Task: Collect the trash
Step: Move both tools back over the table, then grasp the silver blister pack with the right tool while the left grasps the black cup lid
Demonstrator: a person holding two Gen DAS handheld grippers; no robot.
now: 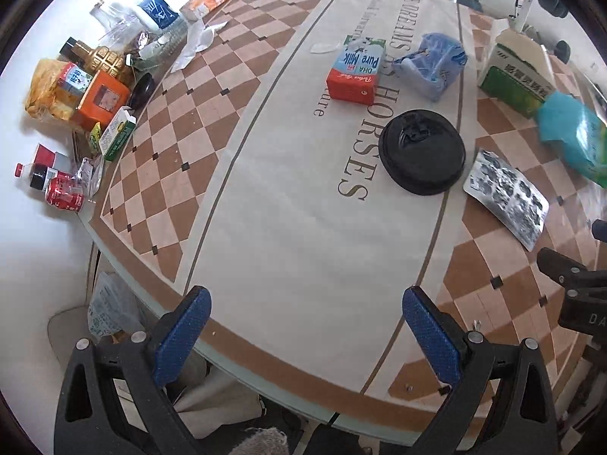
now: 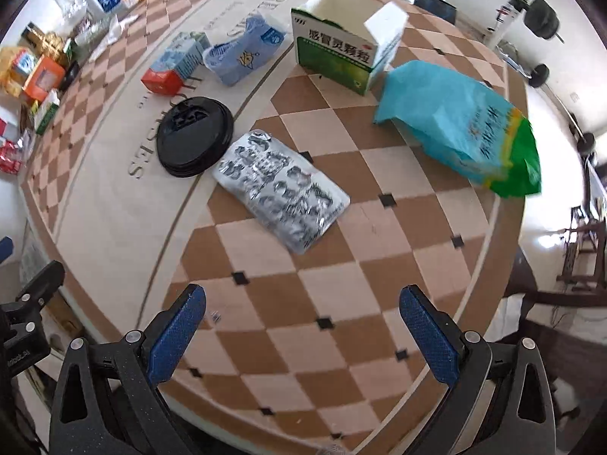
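The trash lay scattered on the tabletop (image 2: 379,265): a silver blister pack (image 2: 282,193) just beside a black lid (image 2: 195,136), with a milk carton (image 1: 358,72), a crumpled blue bag (image 1: 430,64), an open green medicine box (image 2: 341,53) and a teal packet (image 2: 466,125) (slightly blurred) toward the far edge. The left gripper (image 1: 305,335) and right gripper (image 2: 303,335) hovered over the near edge, jaws spread wide and empty.

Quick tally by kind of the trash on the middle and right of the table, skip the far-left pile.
Cartons and boxes: 2, the milk carton and the open green medicine box.
Bags and wrappers: 2, the blue wrapper and the teal bag.
Lids: 1, black lid.
Blister packs: 1, blister pack.
Total: 6
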